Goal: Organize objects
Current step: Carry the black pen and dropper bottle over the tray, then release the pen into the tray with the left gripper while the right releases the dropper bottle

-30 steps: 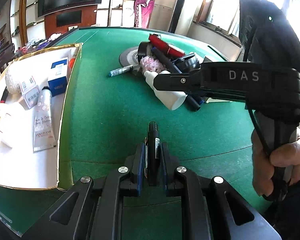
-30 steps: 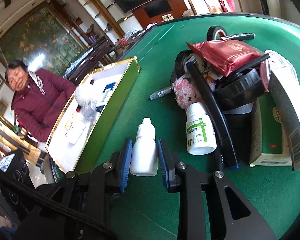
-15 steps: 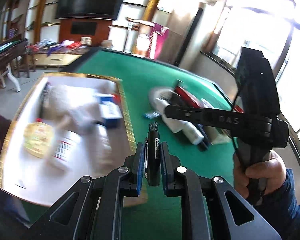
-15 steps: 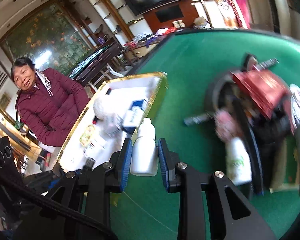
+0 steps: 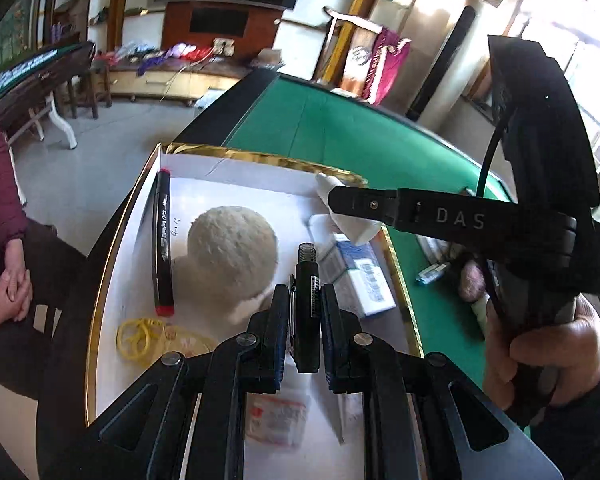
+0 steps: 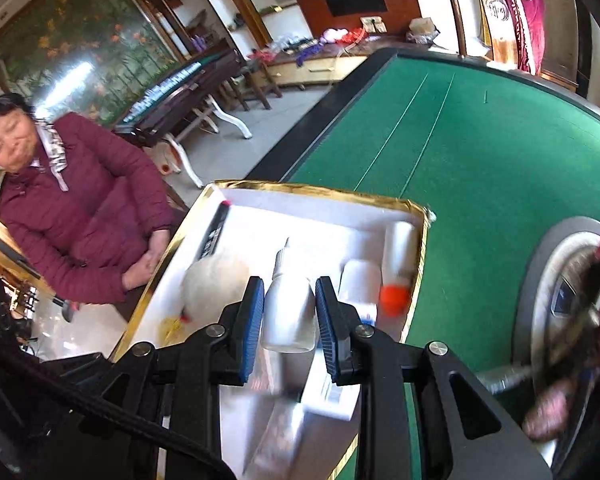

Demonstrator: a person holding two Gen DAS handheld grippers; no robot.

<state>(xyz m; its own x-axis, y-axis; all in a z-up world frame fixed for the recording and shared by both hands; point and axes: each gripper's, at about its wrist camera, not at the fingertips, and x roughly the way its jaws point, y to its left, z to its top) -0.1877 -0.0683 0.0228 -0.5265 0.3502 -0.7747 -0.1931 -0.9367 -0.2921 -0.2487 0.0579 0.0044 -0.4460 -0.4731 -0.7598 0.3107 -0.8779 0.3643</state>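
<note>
My left gripper [image 5: 305,304] is shut on a slim black pen-like stick [image 5: 307,280], held above the white gold-rimmed tray [image 5: 260,158]. My right gripper [image 6: 286,300] is shut on a small white dropper bottle [image 6: 288,312], also over that tray [image 6: 320,190]. In the left wrist view the right gripper [image 5: 352,208] reaches in from the right with the white bottle [image 5: 354,226] in it. The tray holds a fluffy white ball [image 5: 232,248], a black marker with red ends [image 5: 163,240], yellow rubber bands [image 5: 138,336] and a blue-and-white box [image 5: 364,276].
A seated person in a maroon jacket [image 6: 80,216] is just left of the tray. The green felt table [image 6: 480,148] stretches to the right, with a blurred pile of remaining objects [image 6: 572,312] at its right side. A white tube with an orange cap [image 6: 398,268] lies in the tray.
Both grippers swung left from the green felt and the object pile to above the white tray, each still shut on its item. The pile has slid to the right edge of view.
</note>
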